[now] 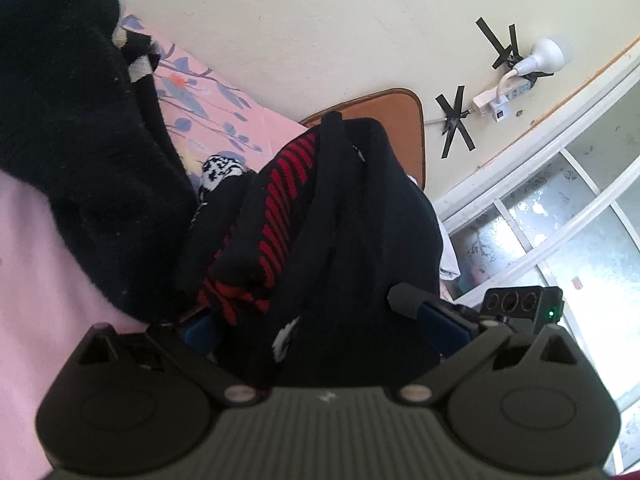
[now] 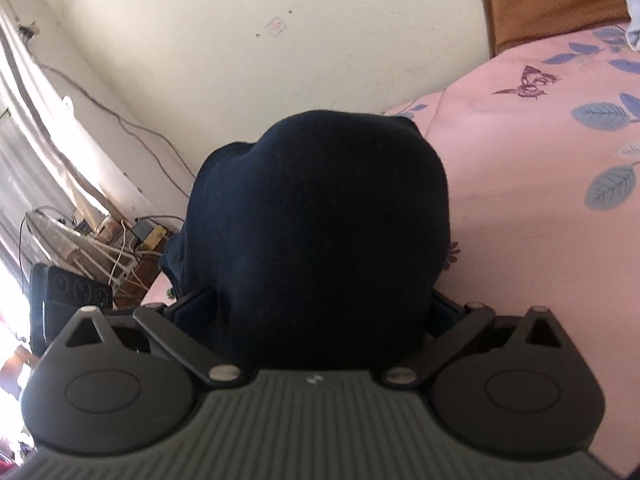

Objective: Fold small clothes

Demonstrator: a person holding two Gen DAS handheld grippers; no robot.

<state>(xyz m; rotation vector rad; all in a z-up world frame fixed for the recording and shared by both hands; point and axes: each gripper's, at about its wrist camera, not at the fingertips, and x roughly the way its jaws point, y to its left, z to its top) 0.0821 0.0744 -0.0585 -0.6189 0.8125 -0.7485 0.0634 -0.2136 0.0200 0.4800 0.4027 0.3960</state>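
A dark navy knitted garment with red stripes (image 1: 280, 200) hangs bunched over my left gripper (image 1: 316, 320) and covers its fingertips. The jaws look closed on the cloth. More of the dark knit (image 1: 80, 140) hangs at the upper left. In the right wrist view the same dark navy cloth (image 2: 320, 232) is draped over my right gripper (image 2: 320, 312) and hides its fingers; the jaws seem pinched on it. The other gripper's camera block (image 1: 516, 304) shows at the right of the left wrist view.
A pink bedsheet with blue leaves (image 2: 540, 200) lies below. A brown headboard cushion (image 1: 384, 116) leans on the cream wall. A power strip and lamp (image 1: 520, 80) are taped to the wall. A window (image 1: 560, 220) is at right. Cables and clutter (image 2: 100, 248) sit by the bed.
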